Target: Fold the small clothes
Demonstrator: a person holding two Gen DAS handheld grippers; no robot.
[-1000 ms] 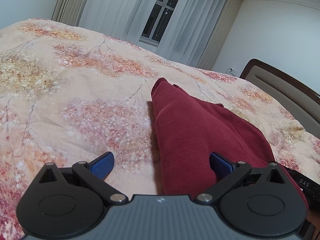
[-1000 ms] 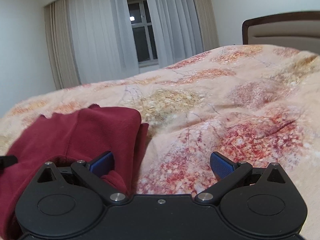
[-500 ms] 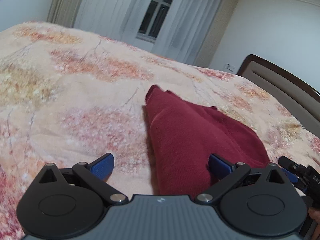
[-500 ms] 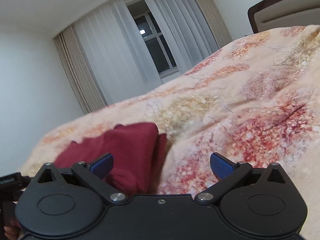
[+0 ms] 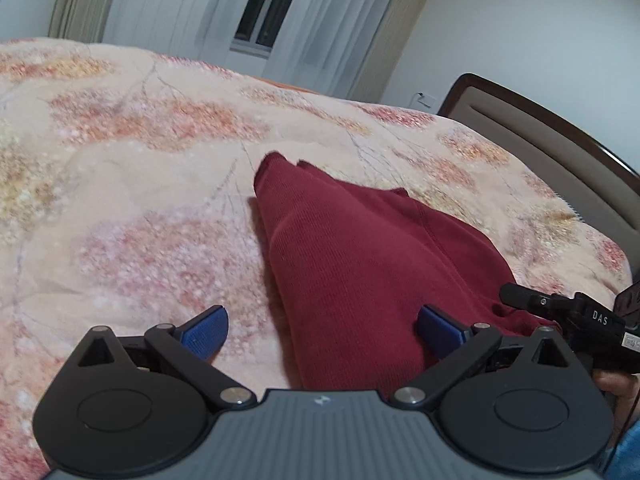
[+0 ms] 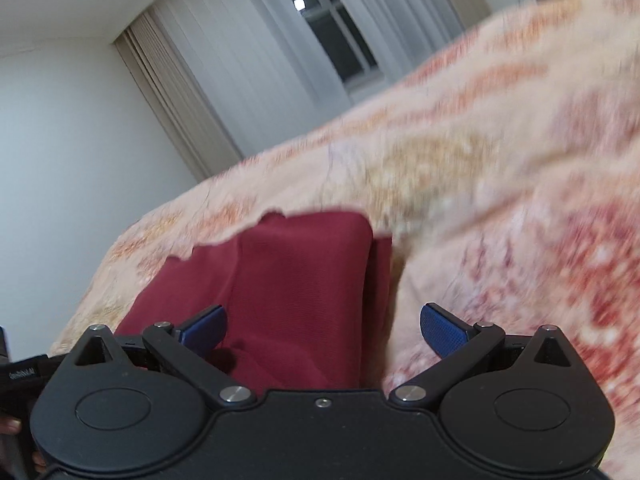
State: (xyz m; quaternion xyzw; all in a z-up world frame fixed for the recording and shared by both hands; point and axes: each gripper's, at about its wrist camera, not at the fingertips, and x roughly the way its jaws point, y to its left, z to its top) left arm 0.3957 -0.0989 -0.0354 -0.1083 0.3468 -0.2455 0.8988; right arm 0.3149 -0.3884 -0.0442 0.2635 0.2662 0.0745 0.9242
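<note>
A dark red knit garment (image 5: 360, 264) lies folded into a long strip on the floral bedspread (image 5: 132, 184). My left gripper (image 5: 322, 330) hovers open over its near end, blue fingertips spread, the right pad above the cloth and the left pad above the bedspread. In the right wrist view the same garment (image 6: 296, 276) lies low and left, and my right gripper (image 6: 322, 328) is open with nothing between its fingers. The right gripper's black body (image 5: 576, 320) shows at the right edge of the left wrist view, beside the garment's near corner.
A dark wooden headboard (image 5: 552, 148) with a padded panel stands at the right. Sheer curtains (image 5: 180, 4) and a window (image 5: 276, 4) are behind the bed. White walls surround. Open bedspread stretches left of the garment. A hand (image 5: 616, 384) holds the right tool.
Both grippers have drawn back and lifted from the garment, staying open. The right wrist view has tilted and blurred. The garment has not moved.
</note>
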